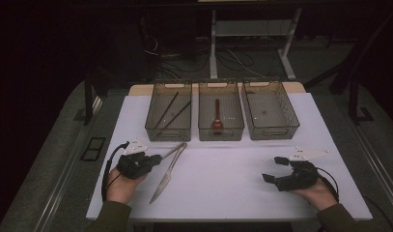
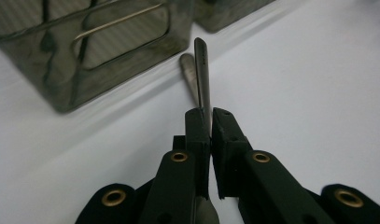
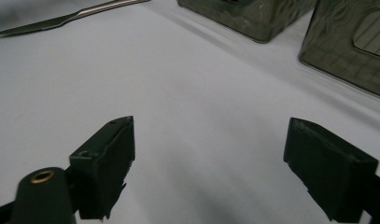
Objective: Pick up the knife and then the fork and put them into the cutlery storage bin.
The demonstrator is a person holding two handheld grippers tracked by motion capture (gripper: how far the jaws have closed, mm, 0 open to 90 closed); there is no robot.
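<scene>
My left gripper [image 1: 157, 157] rests at the left of the white table [image 1: 232, 193], shut on the handle of a slim metal utensil [image 2: 203, 74] that points toward the left bin [image 1: 168, 117]. In the left gripper view the jaws [image 2: 211, 116] pinch that handle edge-on, and its wider end is hidden under them. A table knife [image 1: 166, 176] lies right beside it, its handle end [image 2: 188, 65] nearly touching the held one. My right gripper [image 1: 272, 168] sits at the right of the table, open and empty, with bare table between its jaws [image 3: 211, 125].
Three clear bins stand in a row at the back. The left one holds two dark chopsticks [image 1: 167, 113], the middle one [image 1: 221, 116] a reddish-brown spoon [image 1: 217, 118], and the right bin [image 1: 270, 115] looks bare. The knife [image 3: 61, 18] lies far from the right gripper.
</scene>
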